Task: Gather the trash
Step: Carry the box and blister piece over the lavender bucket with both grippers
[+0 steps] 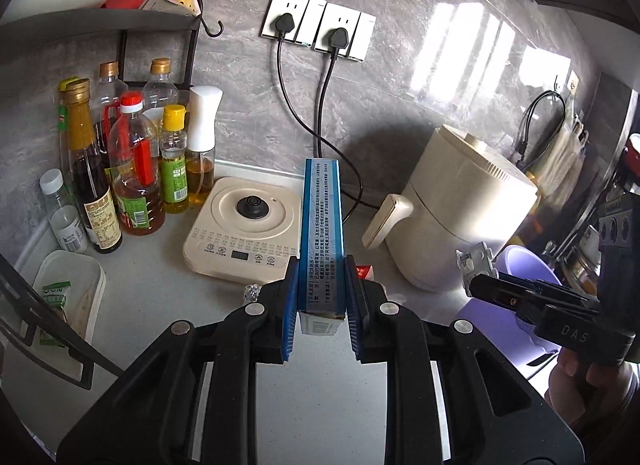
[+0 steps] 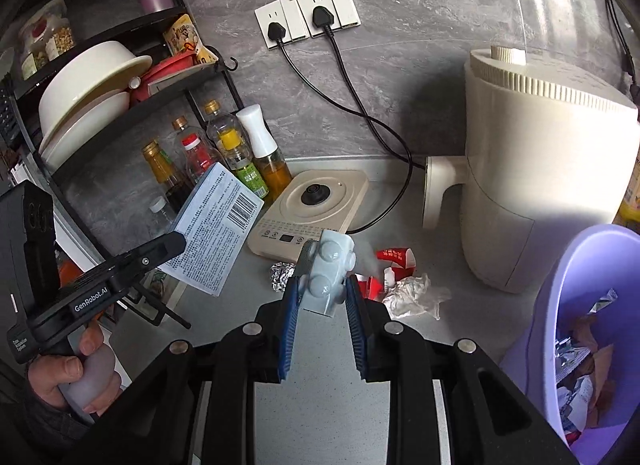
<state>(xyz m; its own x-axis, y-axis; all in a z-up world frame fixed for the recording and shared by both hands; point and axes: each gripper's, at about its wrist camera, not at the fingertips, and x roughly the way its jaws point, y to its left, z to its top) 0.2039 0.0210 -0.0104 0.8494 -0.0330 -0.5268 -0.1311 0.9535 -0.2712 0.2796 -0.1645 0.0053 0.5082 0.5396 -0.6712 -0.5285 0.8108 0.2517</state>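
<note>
Trash, light and crushable: left claw (image 1: 322, 297) pinches a stiff medicine box (image 1: 323, 225) by its end, right claw (image 2: 322, 297) grips a blister pack (image 2: 326, 277), bin (image 2: 576, 305) at three o'clock.

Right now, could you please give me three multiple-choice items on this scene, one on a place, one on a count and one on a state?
1. Where is the purple bin?
A. right of the air fryer's base
B. on the rack
C. behind the bottles

2. How many plugs sit in the wall sockets?
A. none
B. two
C. four

3. What does the left gripper hold?
A. nothing
B. a bottle
C. a blue box

Key: 1 A, the bin stands at the right edge beside the fryer. 2 B, two black plugs with cords show. 3 C, the box is clamped upright between its pads.
</note>
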